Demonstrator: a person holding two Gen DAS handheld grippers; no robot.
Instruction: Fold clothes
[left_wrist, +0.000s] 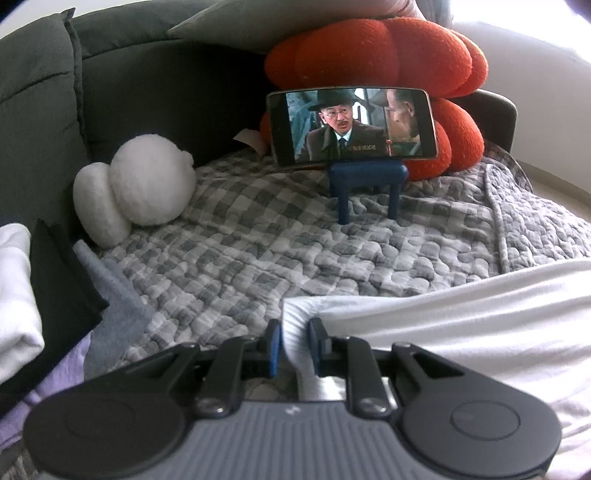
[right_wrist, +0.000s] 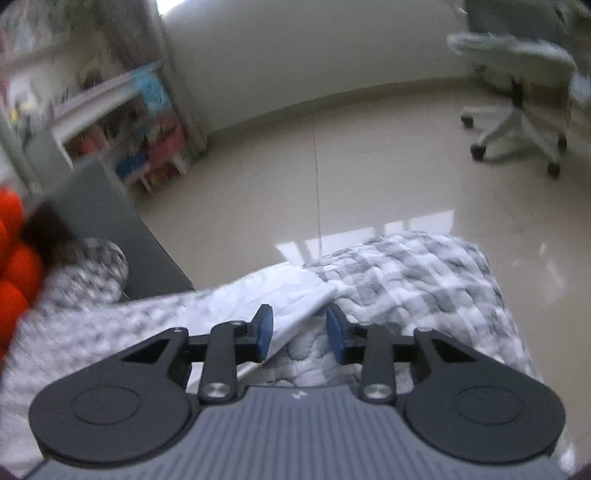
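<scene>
Both grippers low over checked quilt (left_wrist: 258, 236): left gripper (left_wrist: 295, 345) pinching white garment (left_wrist: 461, 332) (ribbed edge); right gripper (right_wrist: 299, 332) parted, gripping nothing.

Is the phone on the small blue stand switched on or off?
On. The phone rests sideways on the blue stand, and its screen shows a lit film scene with subtitles.

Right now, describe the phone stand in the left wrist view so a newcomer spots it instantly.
Start at the dark grey sofa, covered by a grey checked quilt. At the back sits a big orange plush cushion; just in front of it stands the small blue phone stand. It is shaped like a tiny stool and holds a phone lying sideways, the only blue piece on the quilt.
</scene>
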